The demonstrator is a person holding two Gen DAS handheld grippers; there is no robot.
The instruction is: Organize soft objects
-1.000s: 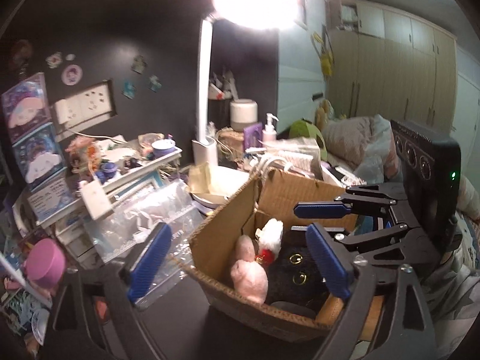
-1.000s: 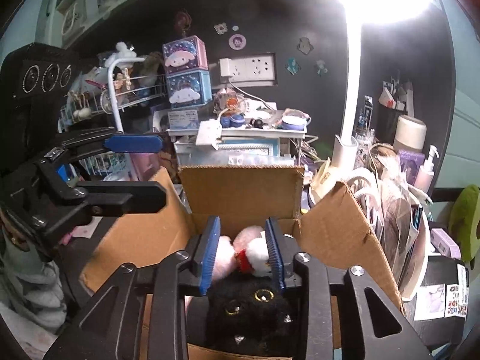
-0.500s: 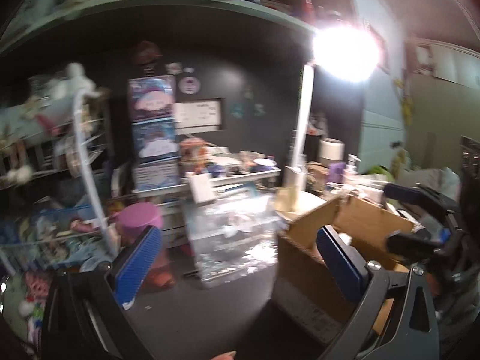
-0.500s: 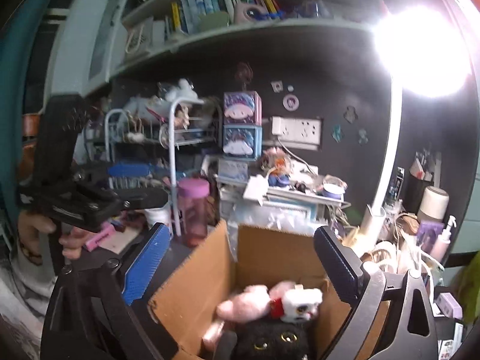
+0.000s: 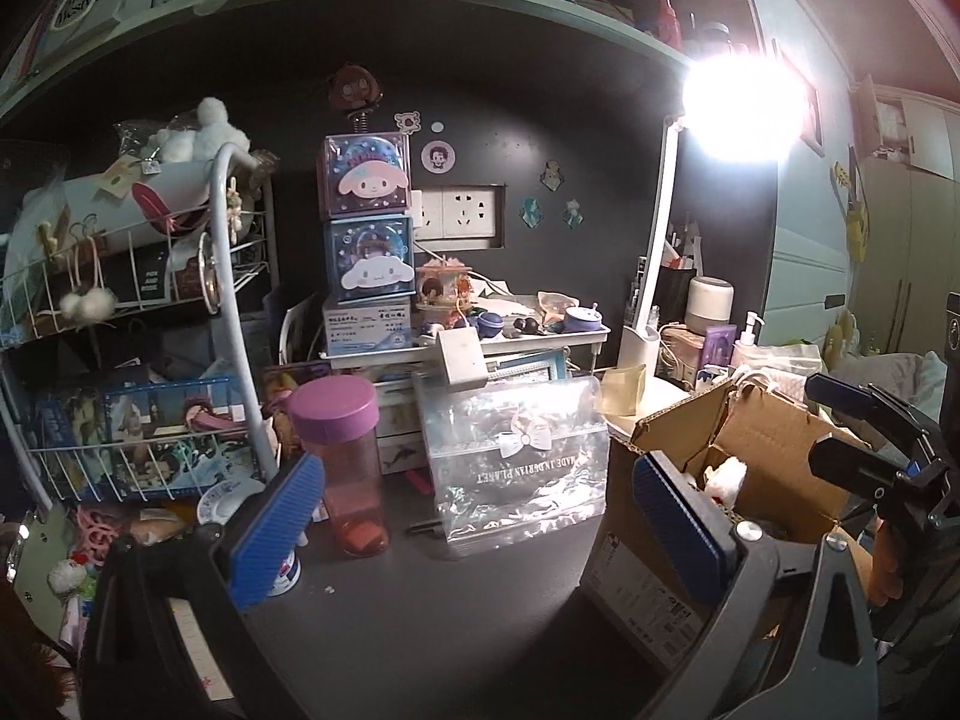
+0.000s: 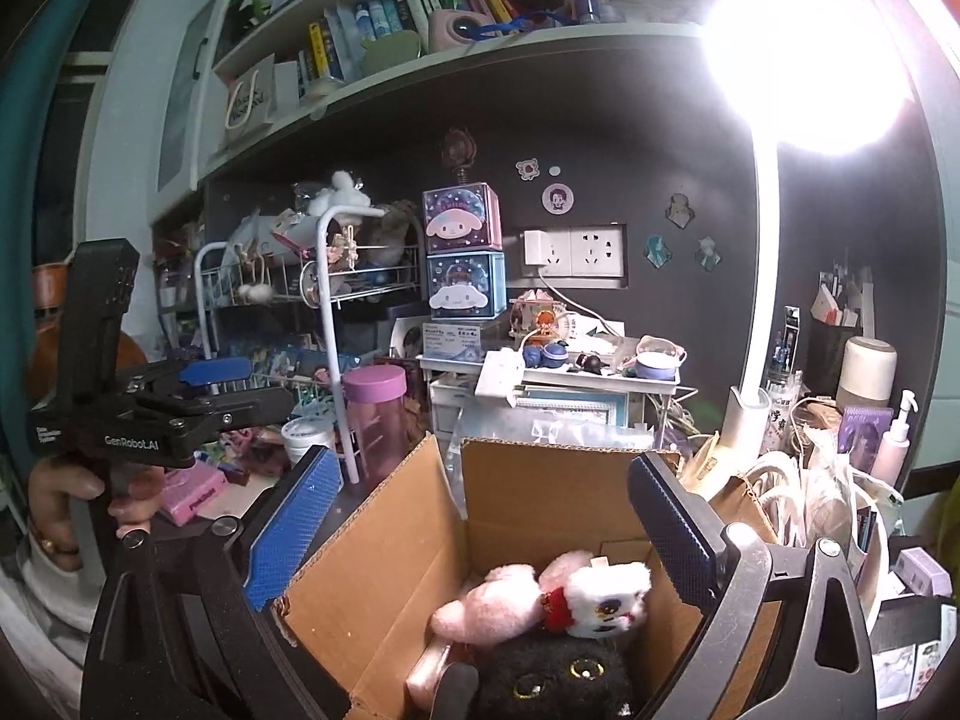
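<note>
Clear crinkled plastic bag (image 5: 516, 468) reads "MADE IN DURIAN PLANET", inverted. Left hand-held gripper (image 6: 231, 387), marked "GenRobot.AI", and right hand-held gripper (image 6: 480, 528) both released, empty.

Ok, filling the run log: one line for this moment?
left tool: open, empty | right tool: open, empty | plush toys: in cardboard box

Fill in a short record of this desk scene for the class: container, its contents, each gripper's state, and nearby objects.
container: cardboard box, flaps open, on the dark desk
contents: pink and white plush lying on top of a black plush
right gripper: open, above the box, holding nothing
left gripper: open, holding nothing, box to its right
nearby: pink-lidded bottle and clear plastic bag standing left of the box
light: desk lamp, switched on
</note>
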